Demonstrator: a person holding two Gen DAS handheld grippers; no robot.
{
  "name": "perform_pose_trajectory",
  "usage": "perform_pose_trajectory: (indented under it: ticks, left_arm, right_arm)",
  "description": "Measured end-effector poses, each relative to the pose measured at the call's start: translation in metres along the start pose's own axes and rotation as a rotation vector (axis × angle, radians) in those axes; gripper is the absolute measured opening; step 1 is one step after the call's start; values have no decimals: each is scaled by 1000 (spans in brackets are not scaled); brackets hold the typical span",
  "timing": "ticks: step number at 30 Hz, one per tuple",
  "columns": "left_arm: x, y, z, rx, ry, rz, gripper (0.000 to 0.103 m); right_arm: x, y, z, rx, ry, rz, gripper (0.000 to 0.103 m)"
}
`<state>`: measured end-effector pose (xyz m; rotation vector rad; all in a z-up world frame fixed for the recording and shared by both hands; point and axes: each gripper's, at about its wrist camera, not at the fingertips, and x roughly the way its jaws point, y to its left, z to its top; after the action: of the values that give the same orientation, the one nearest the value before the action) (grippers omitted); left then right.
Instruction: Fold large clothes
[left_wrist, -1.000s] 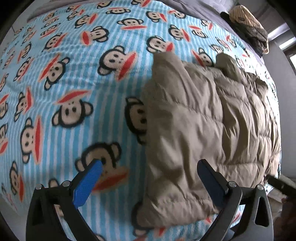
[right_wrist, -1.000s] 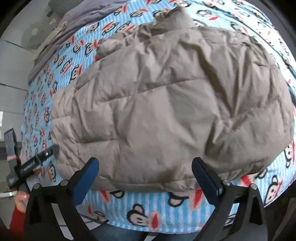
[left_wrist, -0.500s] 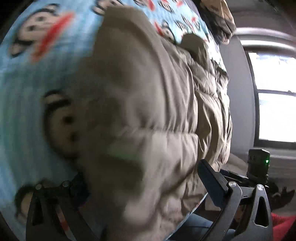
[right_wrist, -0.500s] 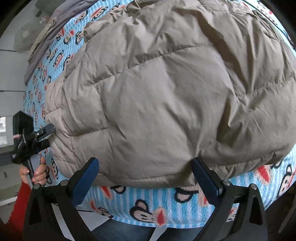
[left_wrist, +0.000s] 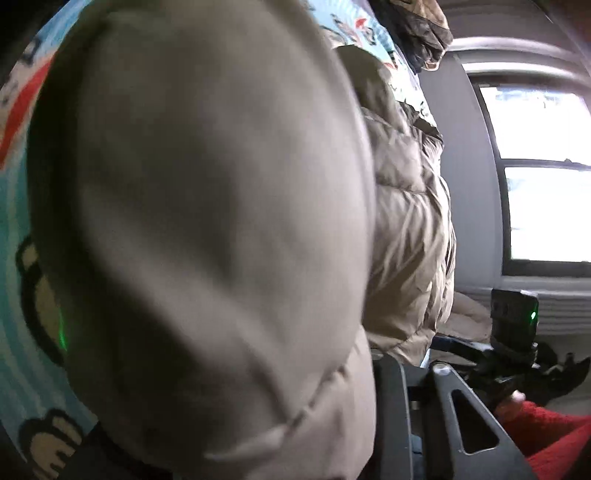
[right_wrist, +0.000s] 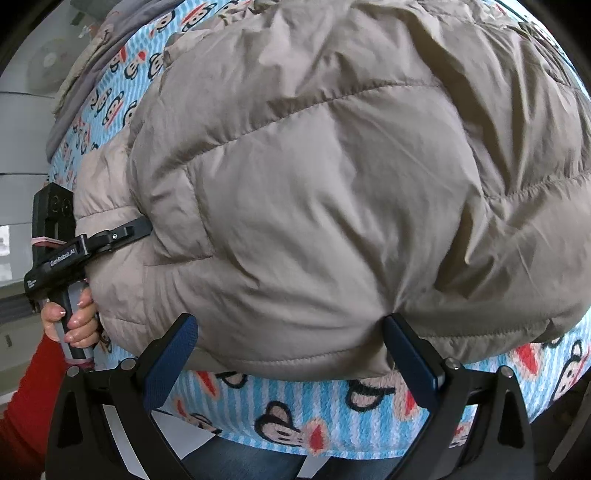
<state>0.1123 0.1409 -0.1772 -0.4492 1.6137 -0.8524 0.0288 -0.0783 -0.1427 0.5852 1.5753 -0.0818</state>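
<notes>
The left gripper has just been closing on the near side edge of the jacket, and the right wrist view shows its black fingers biting into the puffy fabric there, so it is clamped on a corner, probably to lift that side for a fold. In its own view the bulging fabric fills almost everything and hides the fingertips. The hand in a red sleeve grips its handle just beside the bed's edge. The right gripper stands spread wide, its blue pads either side of the hem but not squeezing it; it looks lined up to take the matching corner. The jacket lies flat on the monkey-print blanket, padded panels up, giving both grippers an open edge to seize.
</notes>
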Motion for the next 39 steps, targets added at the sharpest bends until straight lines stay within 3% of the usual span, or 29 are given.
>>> perform_pose_trajectory:
  ticks: [5,10,11,13,14,15,20,25,31,37,39]
  left_arm:
    - [-19,-29,-7,16,-52,-30,30]
    - [-44,-54,-17,10,-89,-74,30]
    - [-48,-63,-18,9,-95,-78,30]
    - [-51,-78,-19,15,-101,-80,30]
    - [-53,-86,-20,19,-103,-79,30]
    - [-54,-97,-20,24,-104,-76,30]
    - [-49,-153,-19,56,-92,-42,30]
    - [-24,-217,-17,117,-72,44,30]
    - [19,-290,-20,158,-63,219,31]
    - [60,-335,3,162,-58,310,32]
    - [84,-345,3,171,-45,334,39]
  right_arm:
    - [-17,-5,5,-11,-19,40,100]
    - [-52,-13,25,-43,-182,10,100]
    - [-57,-15,30,-43,-217,16,96]
    - [-60,-18,43,-53,-254,33,54]
    - [-58,-19,50,-61,-251,26,21]
    - [-53,-19,57,-73,-243,32,16]
    - [-15,-21,77,-114,-208,76,15]
    - [2,-47,90,-20,-164,225,13]
    - [16,-72,97,51,-109,349,6]
    - [-19,-101,90,69,-104,406,6]
    - [-38,-119,81,81,-138,410,6]
